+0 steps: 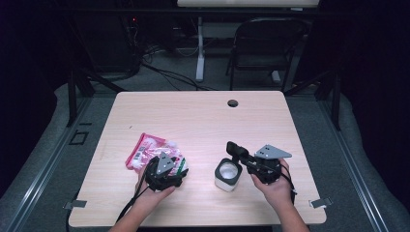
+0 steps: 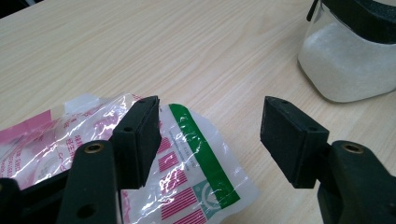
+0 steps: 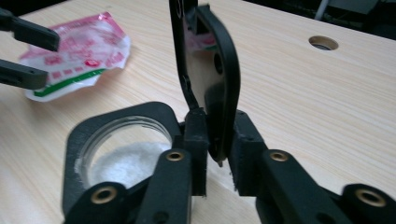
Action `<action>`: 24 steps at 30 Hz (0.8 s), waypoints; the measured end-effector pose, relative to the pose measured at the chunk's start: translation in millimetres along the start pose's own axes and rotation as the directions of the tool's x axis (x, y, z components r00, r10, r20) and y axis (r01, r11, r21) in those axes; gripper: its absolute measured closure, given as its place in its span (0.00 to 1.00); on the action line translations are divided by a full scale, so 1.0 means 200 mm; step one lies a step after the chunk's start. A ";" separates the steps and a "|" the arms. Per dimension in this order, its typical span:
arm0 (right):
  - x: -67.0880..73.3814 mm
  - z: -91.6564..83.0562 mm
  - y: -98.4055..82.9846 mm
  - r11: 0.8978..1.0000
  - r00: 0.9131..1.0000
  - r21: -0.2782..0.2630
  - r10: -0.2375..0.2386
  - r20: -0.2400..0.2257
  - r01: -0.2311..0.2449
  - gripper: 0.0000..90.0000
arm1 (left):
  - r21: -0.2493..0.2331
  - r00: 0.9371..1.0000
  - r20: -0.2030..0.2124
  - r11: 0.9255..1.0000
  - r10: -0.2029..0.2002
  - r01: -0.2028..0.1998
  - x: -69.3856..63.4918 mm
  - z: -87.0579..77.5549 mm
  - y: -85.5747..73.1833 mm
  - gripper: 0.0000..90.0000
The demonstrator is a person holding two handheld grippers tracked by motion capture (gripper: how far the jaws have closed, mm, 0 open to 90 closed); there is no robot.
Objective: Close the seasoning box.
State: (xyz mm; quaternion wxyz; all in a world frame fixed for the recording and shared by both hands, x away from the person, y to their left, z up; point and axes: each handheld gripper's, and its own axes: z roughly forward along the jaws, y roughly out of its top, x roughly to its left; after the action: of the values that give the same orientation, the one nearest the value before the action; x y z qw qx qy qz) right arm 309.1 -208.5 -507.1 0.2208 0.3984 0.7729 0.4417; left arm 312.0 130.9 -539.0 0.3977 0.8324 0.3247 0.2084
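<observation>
A pink, white and green plastic bag lies flat on the left of the table. My left gripper hovers open over the bag's green-striped end, with nothing pinched between the pads. A clear jar of white powder with a black collar stands right of centre, its mouth uncovered. Its black flip lid stands upright on its hinge. My right gripper is shut on the lid's lower edge.
The light wooden table has a round cable hole near its far edge. A folding chair and a desk leg stand on the floor beyond it. Bare tabletop lies between bag and jar.
</observation>
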 end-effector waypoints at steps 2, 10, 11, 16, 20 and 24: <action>0.00 -0.01 0.00 1.000 1.000 -0.012 0.004 -0.001 -0.004 0.86 | -0.001 1.000 0.002 1.000 0.004 -0.004 0.00 0.00 0.00 0.42; 0.02 -0.02 0.00 1.000 1.000 -0.018 0.010 -0.028 -0.010 0.82 | -0.008 1.000 0.007 1.000 -0.003 0.003 0.01 0.00 0.01 0.42; 0.02 -0.03 0.00 1.000 1.000 -0.016 0.004 -0.030 -0.004 0.81 | -0.008 1.000 0.007 1.000 -0.003 0.003 0.01 0.00 0.01 0.42; 0.04 -0.04 0.00 1.000 0.999 -0.023 0.003 -0.045 -0.004 0.78 | -0.009 1.000 0.010 1.000 0.001 -0.001 0.01 0.01 0.01 0.42; 0.07 -0.03 0.00 0.999 0.997 -0.004 -0.032 -0.067 0.032 0.69 | -0.004 1.000 0.007 1.000 0.010 -0.010 0.01 0.02 0.02 0.42; 0.08 -0.02 -0.01 0.999 0.997 0.002 -0.043 -0.060 0.043 0.64 | -0.004 1.000 0.008 1.000 0.011 -0.011 0.02 0.02 0.02 0.42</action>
State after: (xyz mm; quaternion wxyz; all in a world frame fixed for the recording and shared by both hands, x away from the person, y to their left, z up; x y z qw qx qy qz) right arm 295.9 -198.2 -505.4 0.2061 0.3687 0.7884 0.4473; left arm 318.6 129.9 -537.9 0.3996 0.8342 0.3180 0.2081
